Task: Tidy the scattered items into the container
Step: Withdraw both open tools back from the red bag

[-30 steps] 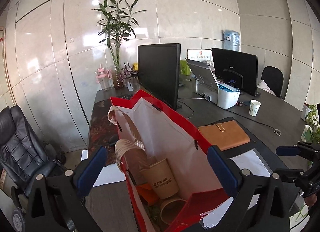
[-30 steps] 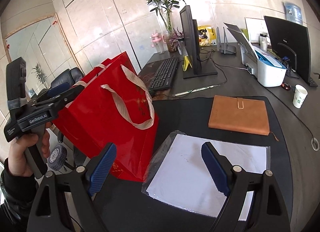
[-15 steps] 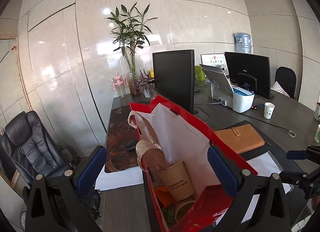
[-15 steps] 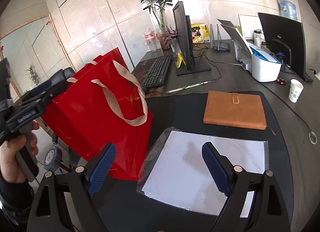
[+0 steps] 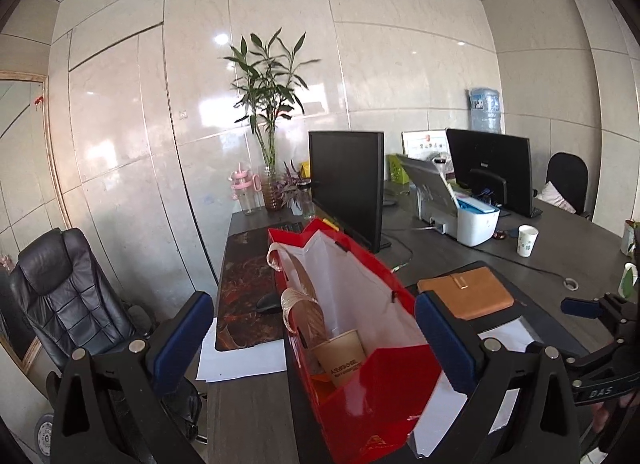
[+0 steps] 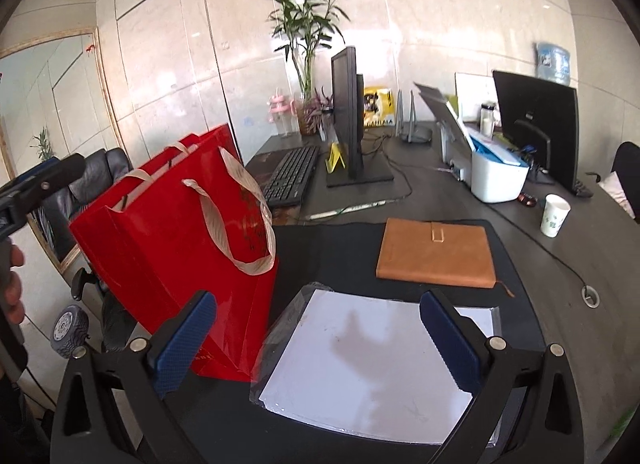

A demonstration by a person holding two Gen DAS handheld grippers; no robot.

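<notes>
Closest in the right wrist view, the right gripper (image 6: 318, 338) stands spread wide with nothing between its blue pads; its jaws have just been opening, and they frame the white sheet in a clear sleeve (image 6: 372, 360) lying flat on the dark tabletop (image 6: 340, 248) at lower centre. That reads as lining up for the next pick. The left gripper (image 5: 314, 338) is also spread and holding nothing; compared with a second ago it has pulled back from the red bag (image 5: 360, 392), so the bag's mouth sits lower in the left wrist frame and more of the room shows above it.

The bag stands open at lower centre of that view, just left of the sheet, with a paper cup (image 5: 340, 356) already inside, so some tidying looks done. Its looped handles (image 6: 240, 224) droop over the opening and its side wall leans; either could snag a flat sheet going in.

Further back, centre right, lies a tan notebook (image 6: 436, 252), near the sheet but apart from it, probably still to be packed. Beyond are a keyboard (image 6: 292, 176), a monitor (image 6: 348, 112), a white printer (image 6: 496, 176) and a white paper cup (image 6: 554, 214) at far right
</notes>
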